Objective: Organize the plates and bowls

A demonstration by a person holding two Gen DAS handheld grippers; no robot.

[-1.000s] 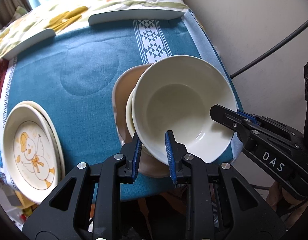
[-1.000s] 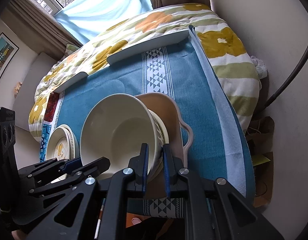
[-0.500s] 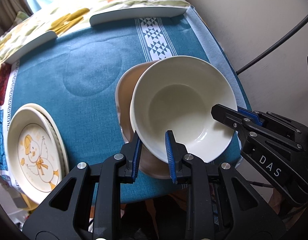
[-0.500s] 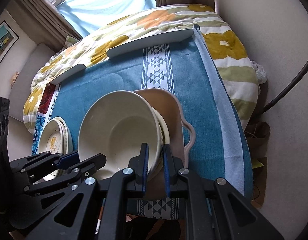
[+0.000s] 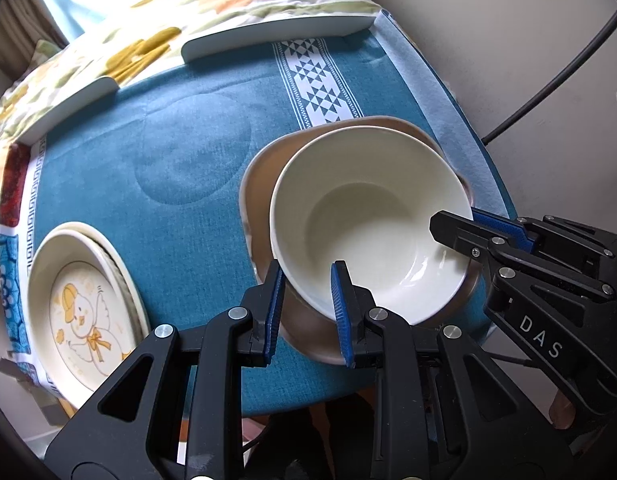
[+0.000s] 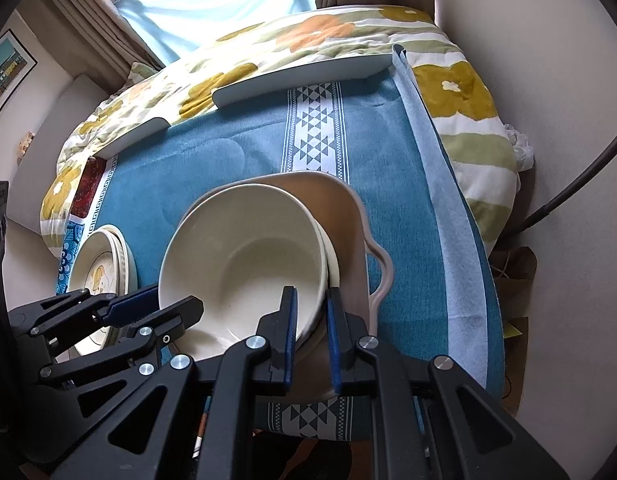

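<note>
L black two-finger gripper w/ blue pads (image 5: 306, 296) & R black two-finger gripper w/ blue pads (image 6: 310, 322): jaws part-closed, narrow gap, each straddling a rim; tips angled toward each other.
</note>
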